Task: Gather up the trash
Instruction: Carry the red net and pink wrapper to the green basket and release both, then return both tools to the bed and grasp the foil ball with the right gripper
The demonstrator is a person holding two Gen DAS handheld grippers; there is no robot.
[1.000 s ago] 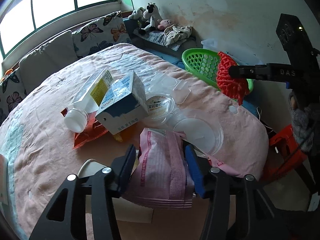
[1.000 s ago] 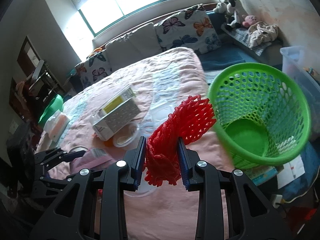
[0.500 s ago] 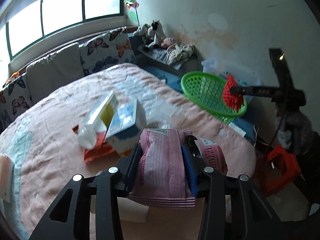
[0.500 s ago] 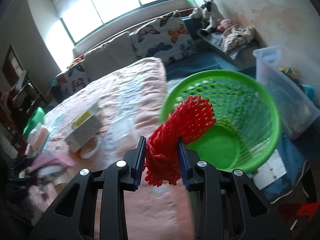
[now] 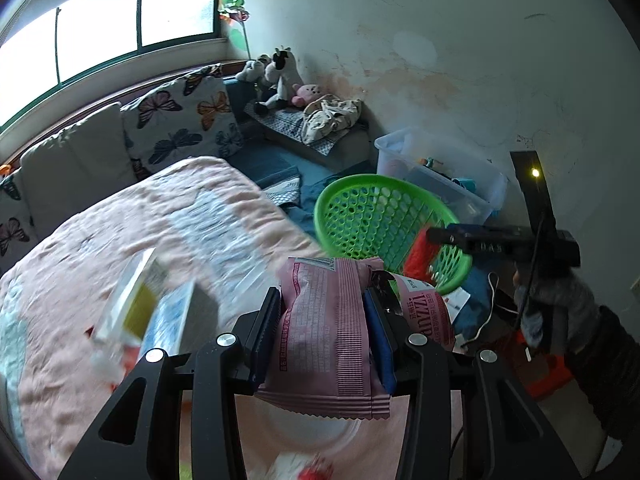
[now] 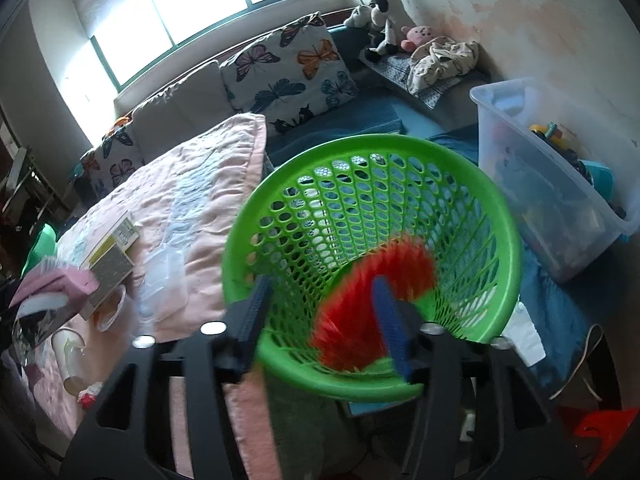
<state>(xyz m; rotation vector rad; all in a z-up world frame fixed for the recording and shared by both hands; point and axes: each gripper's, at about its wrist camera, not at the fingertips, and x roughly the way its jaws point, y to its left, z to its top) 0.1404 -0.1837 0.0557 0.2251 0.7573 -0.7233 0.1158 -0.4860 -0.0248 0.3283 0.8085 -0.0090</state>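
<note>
Since a second ago, my right gripper [image 6: 320, 316] is opening, dropping red netting [image 6: 372, 280] inside the green basket [image 6: 500, 208]; my left gripper [image 5: 322, 332] is clamping the pink packet [image 5: 320, 320], basket lying at one o'clock.

Black tool [image 5: 326, 334], blue pads, grey glove [image 5: 556, 300]

Readable text: two spots, both in the left wrist view.
We read "IZZUP" on the pink wrapper [image 5: 424, 312] and "DAS" on the black gripper body [image 5: 488, 247]. Smaller wrapper print and the blurred boxes [image 5: 160, 312]: illegible to us.
</note>
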